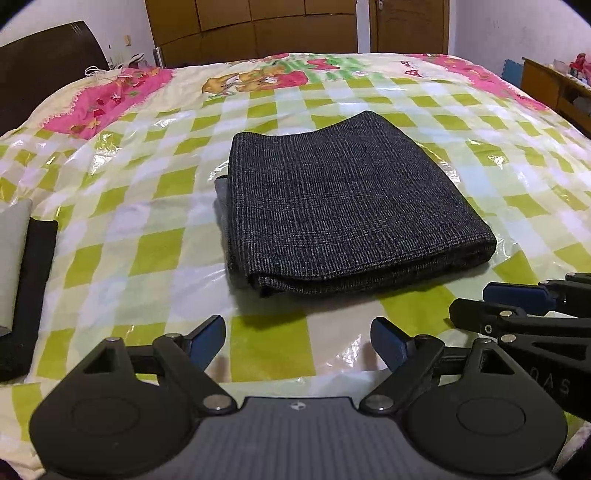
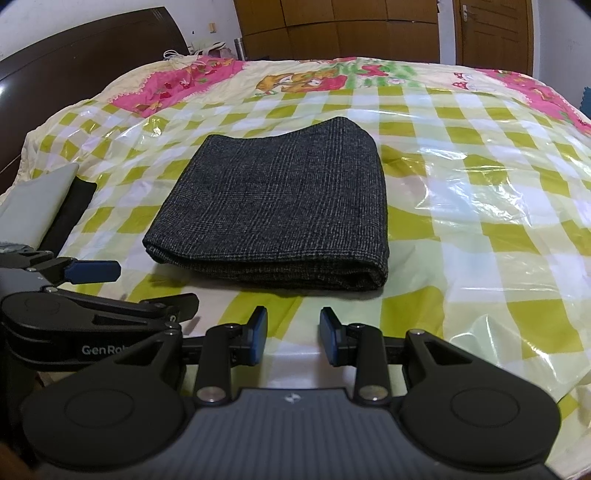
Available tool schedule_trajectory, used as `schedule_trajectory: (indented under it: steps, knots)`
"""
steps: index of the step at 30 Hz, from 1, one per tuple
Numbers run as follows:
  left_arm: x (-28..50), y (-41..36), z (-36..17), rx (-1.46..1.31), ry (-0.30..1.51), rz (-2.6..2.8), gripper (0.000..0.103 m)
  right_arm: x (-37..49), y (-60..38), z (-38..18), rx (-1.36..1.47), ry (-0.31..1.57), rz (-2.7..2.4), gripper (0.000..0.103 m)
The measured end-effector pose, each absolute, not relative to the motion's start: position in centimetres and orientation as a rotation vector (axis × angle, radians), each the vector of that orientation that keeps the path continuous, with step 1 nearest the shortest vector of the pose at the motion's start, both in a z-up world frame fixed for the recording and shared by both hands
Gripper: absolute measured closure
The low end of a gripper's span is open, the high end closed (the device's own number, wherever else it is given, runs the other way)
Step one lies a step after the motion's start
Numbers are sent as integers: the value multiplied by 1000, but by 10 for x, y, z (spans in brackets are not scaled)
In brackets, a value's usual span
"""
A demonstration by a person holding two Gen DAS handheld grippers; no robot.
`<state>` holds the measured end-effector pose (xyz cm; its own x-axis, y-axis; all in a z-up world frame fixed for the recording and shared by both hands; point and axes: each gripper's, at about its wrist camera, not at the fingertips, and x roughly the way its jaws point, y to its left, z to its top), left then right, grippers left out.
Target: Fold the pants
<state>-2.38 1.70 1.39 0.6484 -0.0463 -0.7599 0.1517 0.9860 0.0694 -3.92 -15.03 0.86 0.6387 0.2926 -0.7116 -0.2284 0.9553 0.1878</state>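
The dark grey checked pants (image 1: 343, 206) lie folded into a compact rectangle on the bed, also in the right wrist view (image 2: 280, 210). My left gripper (image 1: 297, 345) is open and empty, held just in front of the pants' near edge. My right gripper (image 2: 293, 334) is open and empty, also short of the near edge. The right gripper shows at the right edge of the left wrist view (image 1: 517, 306), and the left gripper shows at the left of the right wrist view (image 2: 96, 280).
The bed has a green-and-white checked cover (image 1: 155, 251) under clear plastic sheeting (image 2: 491, 192). A stack of grey and black folded cloth (image 1: 22, 280) lies at the left edge. A dark headboard (image 2: 92, 66) is at the left, wooden wardrobes (image 1: 258, 26) behind.
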Motion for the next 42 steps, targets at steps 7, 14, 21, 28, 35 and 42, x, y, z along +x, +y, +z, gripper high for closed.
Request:
schedule_trajectory:
  steps: [7,14,21,28,35,42]
  knots:
    - [-25,18,14,133,859,-111,7,-40,-148,9,84,828,293,71]
    - [-25,20,13,119,878,-108,7,-40,-147,9,83,828,292,71]
    - [-24,20,12,99,896,-108,7,-40,-147,9,84,829,292,71]
    - [-24,20,12,92,899,-106,7,-40,-147,9,84,829,293,71]
    - [-25,20,12,82,900,-107,7,-41,-147,8,85,828,291,71]
    - [-26,19,12,81,898,-108,7,-43,-147,8,88,828,288,71]
